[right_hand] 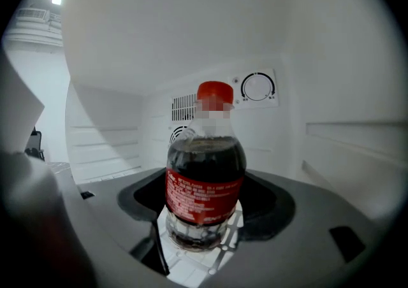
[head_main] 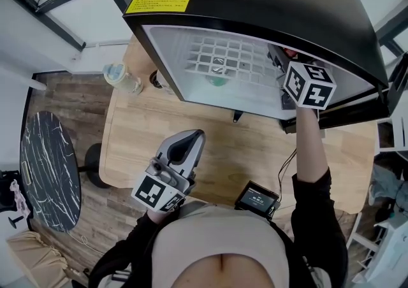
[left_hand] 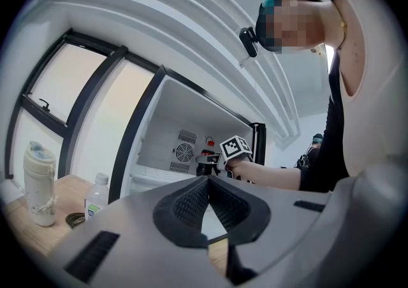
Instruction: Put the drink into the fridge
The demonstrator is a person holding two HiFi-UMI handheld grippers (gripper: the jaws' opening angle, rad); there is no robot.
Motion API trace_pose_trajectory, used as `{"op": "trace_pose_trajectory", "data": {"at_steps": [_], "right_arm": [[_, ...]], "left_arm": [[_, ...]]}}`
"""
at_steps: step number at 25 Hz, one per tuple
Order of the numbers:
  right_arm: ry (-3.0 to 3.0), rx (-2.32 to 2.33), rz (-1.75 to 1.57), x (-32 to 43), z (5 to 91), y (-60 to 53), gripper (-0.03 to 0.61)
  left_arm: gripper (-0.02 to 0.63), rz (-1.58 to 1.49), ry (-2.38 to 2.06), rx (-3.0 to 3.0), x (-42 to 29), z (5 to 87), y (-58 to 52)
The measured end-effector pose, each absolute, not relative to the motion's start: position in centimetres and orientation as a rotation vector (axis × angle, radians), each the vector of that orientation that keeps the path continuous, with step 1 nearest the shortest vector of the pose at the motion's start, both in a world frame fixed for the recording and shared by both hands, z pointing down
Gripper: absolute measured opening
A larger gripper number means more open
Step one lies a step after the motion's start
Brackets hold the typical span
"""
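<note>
The drink (right_hand: 205, 178), a dark cola bottle with red cap and red label, is stood upright on the fridge (head_main: 255, 0) shelf, grasped by the right gripper (right_hand: 203, 232). The left gripper (left_hand: 208, 185) is clenched, empty.

Wooden table (head_main: 268, 146), dark plank floor (head_main: 67, 92)

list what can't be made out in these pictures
- cola bottle: label print too small, neck under a mosaic patch, right gripper view
- yellow sticker on the fridge: text too small, head view
- black device by the person's waist: screen too small to read, head view
</note>
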State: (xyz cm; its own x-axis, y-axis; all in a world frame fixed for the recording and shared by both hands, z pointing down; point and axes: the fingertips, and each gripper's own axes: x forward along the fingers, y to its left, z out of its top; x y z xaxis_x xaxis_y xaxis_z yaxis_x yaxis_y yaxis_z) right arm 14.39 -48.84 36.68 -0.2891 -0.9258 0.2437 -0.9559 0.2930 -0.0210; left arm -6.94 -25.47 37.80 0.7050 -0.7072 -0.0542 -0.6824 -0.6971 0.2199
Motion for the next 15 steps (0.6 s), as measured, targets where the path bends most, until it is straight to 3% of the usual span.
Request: {"op": "trace_pose_trajectory", "data": {"at_steps": [15], "right_arm": [[-2.358,1.754,0.174,14.20,36.32,-48.63,0.341]], "left_arm": [[0.005,-0.201,-1.126,2.735,-7.13,37.50,-24.94]]}}
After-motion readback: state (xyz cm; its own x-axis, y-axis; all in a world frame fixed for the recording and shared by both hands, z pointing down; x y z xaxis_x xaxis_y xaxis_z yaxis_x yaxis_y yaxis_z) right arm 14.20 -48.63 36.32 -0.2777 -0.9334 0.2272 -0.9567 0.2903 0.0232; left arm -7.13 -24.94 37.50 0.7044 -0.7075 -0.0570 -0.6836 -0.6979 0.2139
